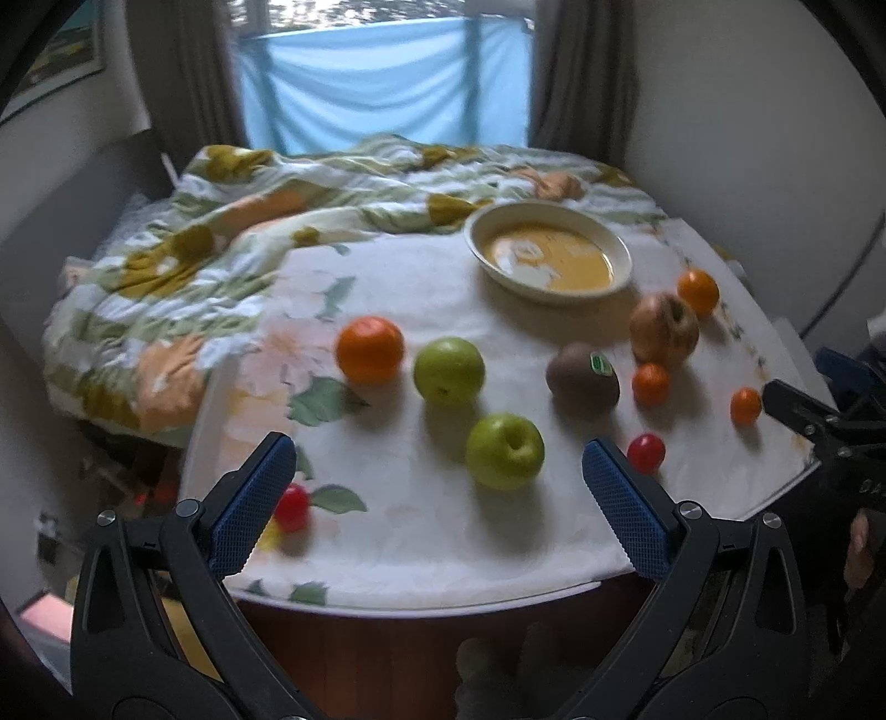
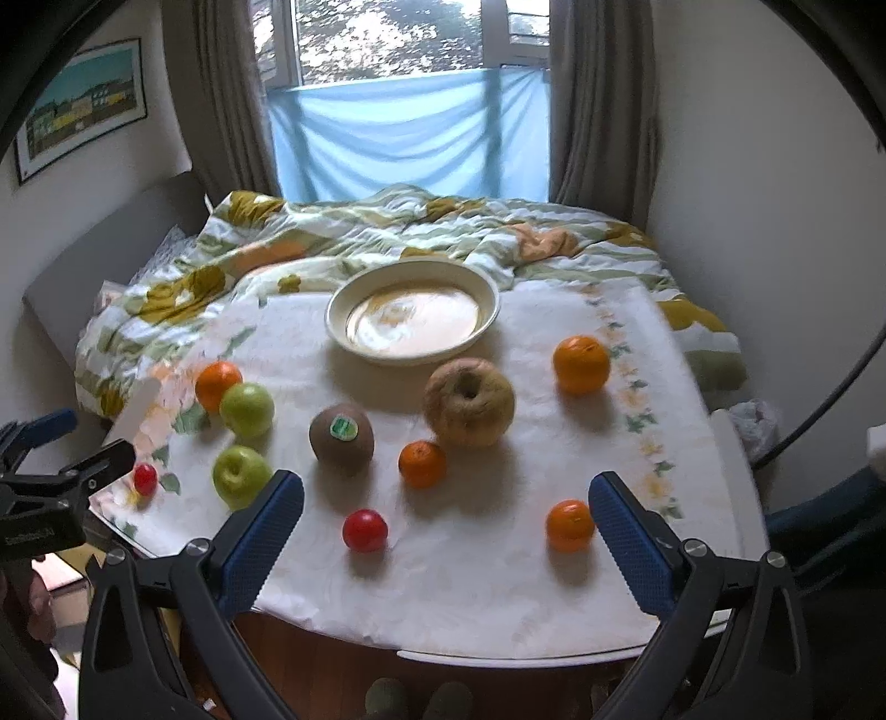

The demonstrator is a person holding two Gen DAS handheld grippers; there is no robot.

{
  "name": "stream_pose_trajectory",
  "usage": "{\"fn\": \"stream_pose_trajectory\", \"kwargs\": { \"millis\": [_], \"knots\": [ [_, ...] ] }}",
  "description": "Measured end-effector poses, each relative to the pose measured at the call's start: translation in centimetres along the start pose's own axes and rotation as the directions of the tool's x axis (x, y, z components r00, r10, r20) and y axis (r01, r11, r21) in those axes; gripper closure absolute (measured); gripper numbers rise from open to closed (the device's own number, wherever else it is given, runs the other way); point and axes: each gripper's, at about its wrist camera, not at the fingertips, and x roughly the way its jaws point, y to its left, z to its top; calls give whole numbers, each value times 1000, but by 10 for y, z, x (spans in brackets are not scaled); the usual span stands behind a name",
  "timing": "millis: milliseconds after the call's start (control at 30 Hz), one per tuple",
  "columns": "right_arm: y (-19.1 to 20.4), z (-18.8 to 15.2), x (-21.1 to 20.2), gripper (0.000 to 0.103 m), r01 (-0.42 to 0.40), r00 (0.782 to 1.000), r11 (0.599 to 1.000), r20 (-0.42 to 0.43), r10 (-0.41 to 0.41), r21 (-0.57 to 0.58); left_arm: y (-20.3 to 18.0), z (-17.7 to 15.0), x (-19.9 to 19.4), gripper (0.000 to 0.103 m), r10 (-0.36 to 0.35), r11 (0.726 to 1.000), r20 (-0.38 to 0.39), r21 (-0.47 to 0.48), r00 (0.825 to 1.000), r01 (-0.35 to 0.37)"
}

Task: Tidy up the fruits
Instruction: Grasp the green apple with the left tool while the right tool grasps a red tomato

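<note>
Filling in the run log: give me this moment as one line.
stage: start | left tool: open, holding nothing | right tool: open, holding nothing | bowl: no fruit in it | fruits: all on tablecloth

Both wrist views look forward and down over the near table (image 2: 498,603) edge, sharing the bowl (image 1: 623,252) and window (image 2: 410,39).
</note>
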Motion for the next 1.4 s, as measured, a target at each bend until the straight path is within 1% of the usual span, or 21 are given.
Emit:
{"fn": "stream_pose_trajectory", "kwargs": {
  "millis": [167, 300, 400, 433, 567, 700, 767, 800, 867, 900, 933, 967, 1133, 1300, 1400],
  "knots": [
    [7, -19, 32, 0, -23, 999, 999, -46, 21, -33, -11, -11, 35, 0, -39, 996, -47, 79, 998, 42],
    [11, -31, 52, 1, -39, 996, 998, -82, 35, -45, -19, -17, 57, 0, -70, 989, -84, 122, 994, 80],
    [13, -37, 66, 5, -50, 993, 998, -114, 44, -46, -24, -20, 70, 1, -92, 984, -112, 140, 989, 108],
    [13, -38, 70, 7, -53, 991, 998, -124, 47, -43, -26, -21, 75, 5, -95, 983, -124, 145, 988, 113],
    [15, -40, 79, 17, -69, 988, 997, -144, 63, -42, -30, -22, 88, 13, -113, 980, -155, 147, 981, 136],
    [17, -43, 84, 24, -89, 984, 995, -157, 80, -51, -32, -22, 95, 14, -124, 978, -164, 148, 979, 149],
    [17, -45, 86, 27, -94, 982, 994, -166, 85, -51, -33, -22, 99, 21, -124, 977, -176, 148, 977, 151],
    [17, -46, 87, 27, -96, 982, 994, -169, 86, -51, -33, -22, 100, 27, -127, 977, -183, 148, 975, 155],
    [18, -46, 89, 30, -104, 980, 993, -173, 94, -49, -33, -22, 103, 31, -133, 976, -195, 145, 972, 163],
    [19, -47, 90, 31, -107, 980, 993, -175, 97, -48, -32, -23, 103, 36, -136, 976, -199, 143, 970, 166],
    [20, -47, 91, 34, -112, 979, 993, -178, 102, -47, -33, -23, 104, 45, -138, 975, -206, 142, 969, 169],
    [20, -46, 92, 37, -117, 978, 992, -181, 108, -45, -32, -23, 105, 45, -135, 976, -213, 142, 968, 167],
    [26, -46, 94, 44, -137, 976, 989, -179, 125, -56, -28, -24, 104, 46, -145, 977, -217, 125, 965, 175],
    [32, -45, 97, 47, -144, 977, 987, -170, 129, -77, -23, -25, 103, 46, -131, 982, -220, 107, 967, 157],
    [37, -43, 99, 55, -148, 978, 984, -165, 131, -95, -18, -25, 103, 46, -121, 984, -220, 98, 968, 146]
  ]
}}
